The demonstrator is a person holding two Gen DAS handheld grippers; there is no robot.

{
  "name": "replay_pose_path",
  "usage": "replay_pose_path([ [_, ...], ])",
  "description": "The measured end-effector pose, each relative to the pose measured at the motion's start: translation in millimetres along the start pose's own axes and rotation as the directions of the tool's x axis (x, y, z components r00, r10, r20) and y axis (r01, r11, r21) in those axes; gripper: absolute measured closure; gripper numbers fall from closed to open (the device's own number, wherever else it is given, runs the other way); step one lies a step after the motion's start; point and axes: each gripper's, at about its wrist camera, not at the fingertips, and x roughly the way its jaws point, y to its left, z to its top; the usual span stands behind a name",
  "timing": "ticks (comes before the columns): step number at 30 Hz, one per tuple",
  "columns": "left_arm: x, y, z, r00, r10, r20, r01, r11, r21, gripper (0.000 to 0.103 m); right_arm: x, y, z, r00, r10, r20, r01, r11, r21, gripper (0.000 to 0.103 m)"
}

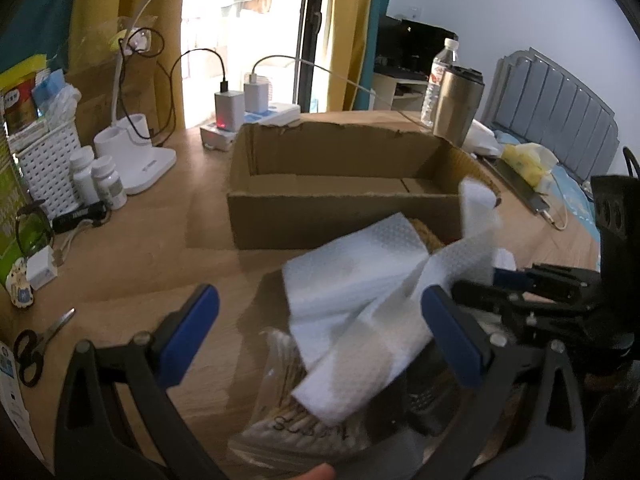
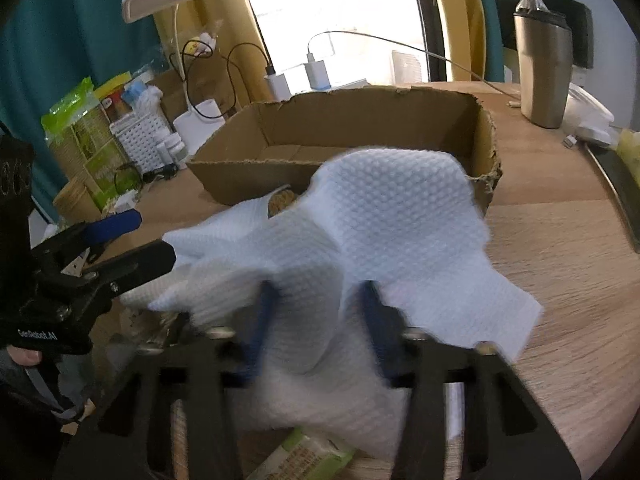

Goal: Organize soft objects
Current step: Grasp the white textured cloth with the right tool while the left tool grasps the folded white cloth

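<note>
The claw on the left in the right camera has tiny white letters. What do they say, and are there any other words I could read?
"GenRobot.AI": on the left claw's black body.
Green pack: print too blurred to read.
Red tin: label too small to read.
Pill bottles: labels too small.
Water bottle: label unreadable.
White cloth: no words.

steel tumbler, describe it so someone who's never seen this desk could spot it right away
Start at the open cardboard box in the middle of the wooden desk. Look past its far right corner, where two drink containers stand side by side. The steel tumbler is the wide, brushed-metal cup with a dark lid, unlike the slimmer clear water bottle with a white cap beside it.
</note>
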Motion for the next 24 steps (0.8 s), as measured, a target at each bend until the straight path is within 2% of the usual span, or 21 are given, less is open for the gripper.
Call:
replay_pose_path([
  [1,0.5,0.2,-0.8,1.000,-0.001,-0.003,0.001,1.000,0.001,0.001,-0.1,0.3,-0.9,1.000,0.003,-0.001,-0.003,1.000,-0.002,0.085],
  [3,1.1,-0.1,-1.7,1.000,-0.002,-0.007,0.002,1.000,0.003,0.001,-1.4,1.2,-1.8,1.000,0.004,0.004,-0.004,1.000,-0.011,0.087],
  [14,8.8,-19.8,-2.5,0.999,-0.024,-0.040,0.027,0.998,0.062,0.001,-31.3,-20.5,0.4,0.996,-0.018,0.087,0.014,0.999,0.040,0.089],
  [17,17.9,-28.2,-3.5,0.997,-0.019,-0.070,0.026,0.995,0.099,0.001,-35.3,-29.3,-0.3,0.996,-0.024,0.091,0.019,0.998,0.056,0.089],
  [21,24.1,-31.0,-2.9,0.995,-0.037,-0.087,0.046,0.994,0.100,0.002,-38.4,-40.4,-2.7,0.994,-0.046,0.095,0.038,0.996,0.078,0.089],
  [22,25.4,-31.6,-2.4,0.995,-0.037,-0.090,0.046,0.994,0.103,0.005,-39.4,-43.1,-4.6,0.994,-0.050,0.096,0.043,0.996,0.082,0.089],
  [23,26.5,-32.4,-2.3,0.995,-0.036,-0.095,0.046,0.993,0.107,0.014,-39.9,-45.4,-5.9,0.994,-0.056,0.097,0.048,0.995,0.085,0.089],
  [24,27.8,-32.8,-2.3,0.994,-0.037,-0.105,0.049,0.993,0.110,0.016,-40.3,-48.2,-6.6,0.993,-0.061,0.098,0.052,0.995,0.091,0.089],
])
